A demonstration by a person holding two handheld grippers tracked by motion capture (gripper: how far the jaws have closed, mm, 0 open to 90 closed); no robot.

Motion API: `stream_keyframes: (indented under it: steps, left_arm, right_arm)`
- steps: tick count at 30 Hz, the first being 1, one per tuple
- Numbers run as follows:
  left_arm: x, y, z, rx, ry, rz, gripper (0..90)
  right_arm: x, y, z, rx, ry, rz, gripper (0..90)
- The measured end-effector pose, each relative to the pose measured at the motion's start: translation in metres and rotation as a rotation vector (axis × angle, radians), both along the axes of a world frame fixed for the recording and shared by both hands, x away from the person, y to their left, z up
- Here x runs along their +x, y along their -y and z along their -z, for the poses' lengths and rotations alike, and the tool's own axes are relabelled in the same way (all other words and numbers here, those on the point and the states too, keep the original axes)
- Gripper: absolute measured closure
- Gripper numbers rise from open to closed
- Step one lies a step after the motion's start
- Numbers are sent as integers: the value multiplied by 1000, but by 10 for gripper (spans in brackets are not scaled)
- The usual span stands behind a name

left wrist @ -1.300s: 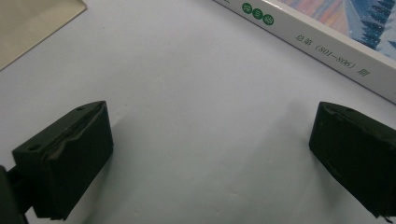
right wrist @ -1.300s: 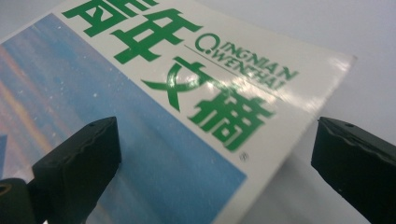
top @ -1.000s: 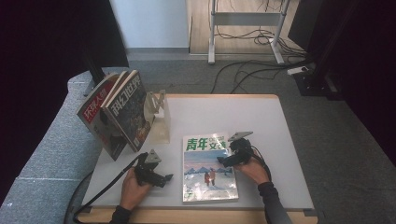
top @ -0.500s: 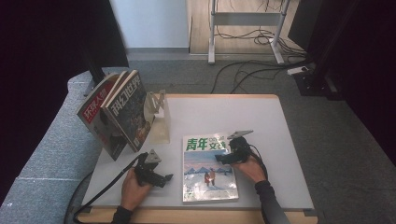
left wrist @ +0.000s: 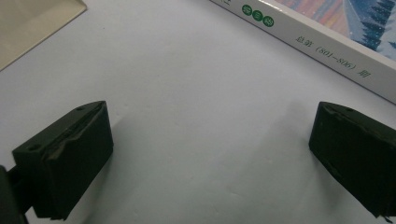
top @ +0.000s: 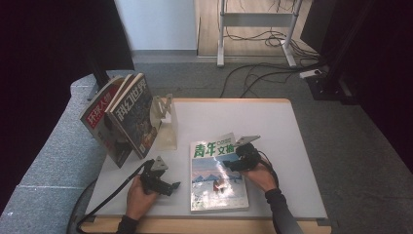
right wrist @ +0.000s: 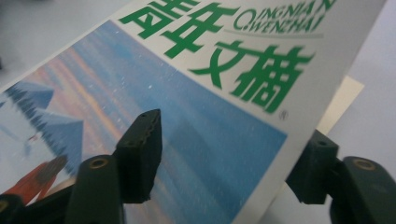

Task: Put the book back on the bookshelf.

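A magazine (top: 216, 178) with a green title and a snowy blue cover lies flat on the white table (top: 272, 126). My right gripper (top: 233, 163) is at its upper right edge. In the right gripper view the lifted cover (right wrist: 210, 116) passes between the jaws of the right gripper (right wrist: 229, 158), one finger (right wrist: 140, 149) above it and the other at its edge. The jaws have just been closing and still stand apart from the paper. My left gripper (top: 170, 186) rests open on the table left of the magazine, and the left gripper view shows bare table at the left gripper (left wrist: 210, 154) and the magazine's spine (left wrist: 327, 42) beyond.
Two or three magazines (top: 124, 117) stand leaning in a pale holder (top: 165, 122) at the table's left rear, its beige base (left wrist: 32, 23) near my left gripper. Cables (top: 263, 73) and a metal frame lie on the floor behind the table.
The right gripper has shifted slightly onto the magazine's right edge, and the cover's upper right part now looks raised. The left hand and gripper have kept still.
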State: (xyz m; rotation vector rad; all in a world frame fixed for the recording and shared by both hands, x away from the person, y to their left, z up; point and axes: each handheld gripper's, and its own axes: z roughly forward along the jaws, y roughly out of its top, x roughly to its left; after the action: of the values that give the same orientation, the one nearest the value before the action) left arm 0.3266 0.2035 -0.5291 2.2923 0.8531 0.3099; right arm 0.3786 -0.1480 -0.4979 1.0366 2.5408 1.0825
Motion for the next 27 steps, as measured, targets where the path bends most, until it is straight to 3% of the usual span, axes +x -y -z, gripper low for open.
stream_keyframes:
  steps: [3,10,22,27]
  left_arm:
    - [0,0,0,1,0,0,0]
    - [0,0,0,3,0,0,0]
    - [0,0,0,2,-2,-1,0]
    - [-1,1,0,1,-1,-1,0]
  right_arm:
    - [-2,4,-1,28,-43,-15,429]
    - [7,-12,-6,58,-56,-22,573]
    - [-2,-40,-15,-136,10,89,742]
    - [-9,-50,-20,-184,40,129,815]
